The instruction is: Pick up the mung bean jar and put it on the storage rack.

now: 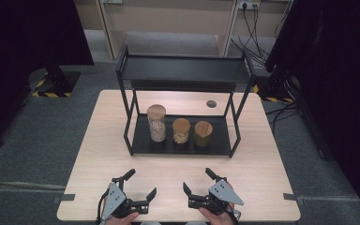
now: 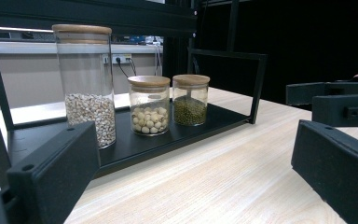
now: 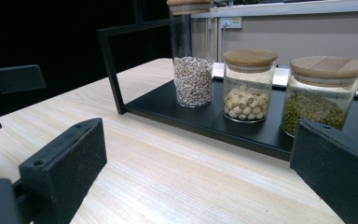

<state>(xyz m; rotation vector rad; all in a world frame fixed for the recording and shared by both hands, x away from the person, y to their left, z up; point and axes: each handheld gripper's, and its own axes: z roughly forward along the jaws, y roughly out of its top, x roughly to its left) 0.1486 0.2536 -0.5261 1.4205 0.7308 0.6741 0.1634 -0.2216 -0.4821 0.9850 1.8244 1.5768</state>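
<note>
- Partly, the tall jar (image 3: 191, 56) is cut off in the right gripper view: its wooden lid is clipped by the top edge, while the pale grains in its lower part are plainly seen.
- The green-bean jar (image 3: 320, 93) is overlapped at its lower right by a black jaw in that view; in the high view (image 1: 203, 133) its contents are too dark to be made out.
- The middle jar (image 2: 149, 105), filled with round cream-coloured seeds, is seen whole in the left gripper view, just beside the tall jar and the green-bean jar.
- All three jars are stood upright in a row on the lower tray of the black metal rack (image 1: 215, 145), at the centre of the wooden table (image 1: 103, 140).
- The rack's upper shelf (image 1: 183, 70) is seen from above; its underside is lost in shadow.
- The hands holding the tools are cropped by the bottom edge of the high view.
- The left gripper (image 1: 139, 183) is held near the table's front edge, jaws spread wide and nothing between them.
- The right gripper (image 1: 198, 180) is held likewise, jaws released and apart, with bare wood between them.
- A broad band of bare tabletop is left between both grippers and the rack's front rail.
- The rack's side frames bound the tray at left and right; its front is open.
- A small round grommet (image 1: 211, 103) is set in the table behind the rack.
</note>
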